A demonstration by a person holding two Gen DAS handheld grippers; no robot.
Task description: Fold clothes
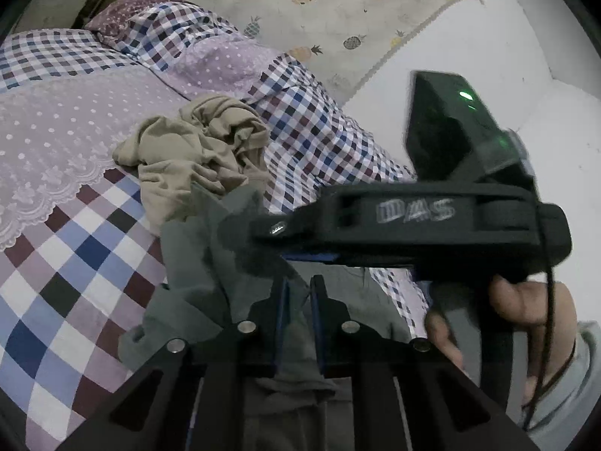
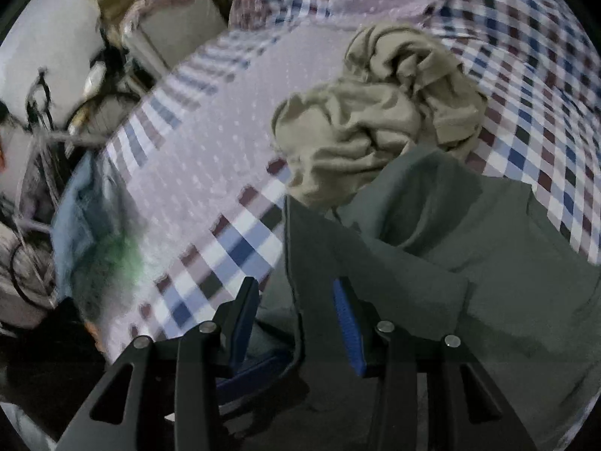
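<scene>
Your left tool (image 1: 299, 300) has its pads nearly shut, pinching a fold of the grey-green garment (image 2: 432, 248), which hangs over the checked bed (image 1: 75, 248). The right tool (image 2: 296, 300) sits wider, fabric edge running between its pads, but I can't tell if it's really clamped. This cloth's light, floppy, zero stiffness, so grab at seams or corners. The beige garment (image 1: 195, 146) sits crumpled just behind.

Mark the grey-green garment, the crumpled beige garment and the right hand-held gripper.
grey-green garment (image 2: 432, 263): right wrist view, flat middle panel.
crumpled beige garment (image 2: 375, 120): right wrist view, bunched centre.
right hand-held gripper (image 1: 413, 221): left wrist view, black body.
</scene>
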